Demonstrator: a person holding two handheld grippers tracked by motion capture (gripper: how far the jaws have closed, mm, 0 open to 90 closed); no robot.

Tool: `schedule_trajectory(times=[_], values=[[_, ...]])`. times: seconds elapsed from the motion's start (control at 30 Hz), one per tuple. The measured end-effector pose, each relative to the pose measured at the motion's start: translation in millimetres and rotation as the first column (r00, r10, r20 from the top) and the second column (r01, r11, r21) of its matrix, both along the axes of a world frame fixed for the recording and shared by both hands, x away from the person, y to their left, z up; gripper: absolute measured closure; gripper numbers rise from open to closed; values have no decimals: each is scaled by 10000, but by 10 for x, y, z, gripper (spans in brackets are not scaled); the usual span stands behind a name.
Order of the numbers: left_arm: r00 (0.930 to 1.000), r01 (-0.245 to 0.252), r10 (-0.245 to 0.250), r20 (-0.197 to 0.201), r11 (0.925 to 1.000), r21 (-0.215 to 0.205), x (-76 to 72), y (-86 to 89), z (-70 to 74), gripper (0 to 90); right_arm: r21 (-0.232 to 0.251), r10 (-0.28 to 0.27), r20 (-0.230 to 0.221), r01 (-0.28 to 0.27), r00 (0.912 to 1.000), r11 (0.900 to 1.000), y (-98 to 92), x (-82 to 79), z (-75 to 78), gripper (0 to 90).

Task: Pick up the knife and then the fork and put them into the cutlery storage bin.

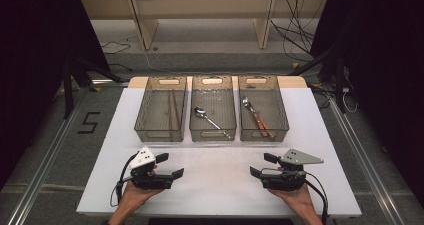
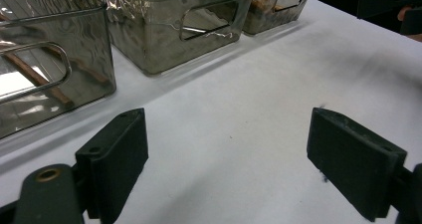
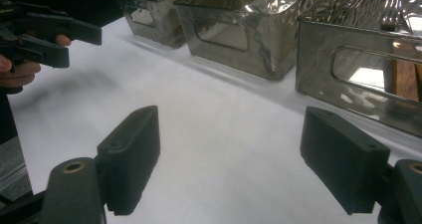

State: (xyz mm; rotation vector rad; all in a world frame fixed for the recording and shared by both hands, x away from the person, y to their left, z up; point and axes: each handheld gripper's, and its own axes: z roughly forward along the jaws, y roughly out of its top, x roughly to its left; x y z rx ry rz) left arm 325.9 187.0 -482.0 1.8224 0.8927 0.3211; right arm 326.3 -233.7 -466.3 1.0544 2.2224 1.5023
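Both grippers sit at the near edge of the white table [image 1: 220, 185], each held in a hand and pointing inward at the other. Left gripper [image 1: 169, 166] has its jaws spread wide with nothing between them — in its own view the two black pads [image 2: 119, 159] frame only bare tabletop. Right gripper [image 1: 260, 166] is likewise wide open and empty, its pads [image 3: 132, 154] apart over the white surface, with the left gripper visible farther off.

Beyond them, across the middle of the table, three smoky translucent bins stand side by side, each with a slot handle in its end walls. Left bin [image 1: 145, 116] holds a pair of dark brown chopsticks [image 1: 173, 112] lying lengthwise. Middle bin [image 1: 194, 122] holds a metal spoon [image 1: 210, 119], bowl toward the far left, handle running to the near right corner. Right bin [image 1: 282, 116] holds a wooden-handled utensil [image 1: 256, 117] — its metal head lies toward the far end, and whether it is a fork or spoon I cannot tell.
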Motion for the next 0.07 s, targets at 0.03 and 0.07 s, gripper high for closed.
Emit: schedule_trajectory(times=[0.03,0.07], values=[[10000,-3,3,0,10000,-3,0,0,0,160,9,-7,-1,7,10000,10000,1,1,-1,243],[10000,-4,4,-4,10000,-6,2,0,0,160,6,-11,-10,11,10000,10000,0,2,-1,243]])
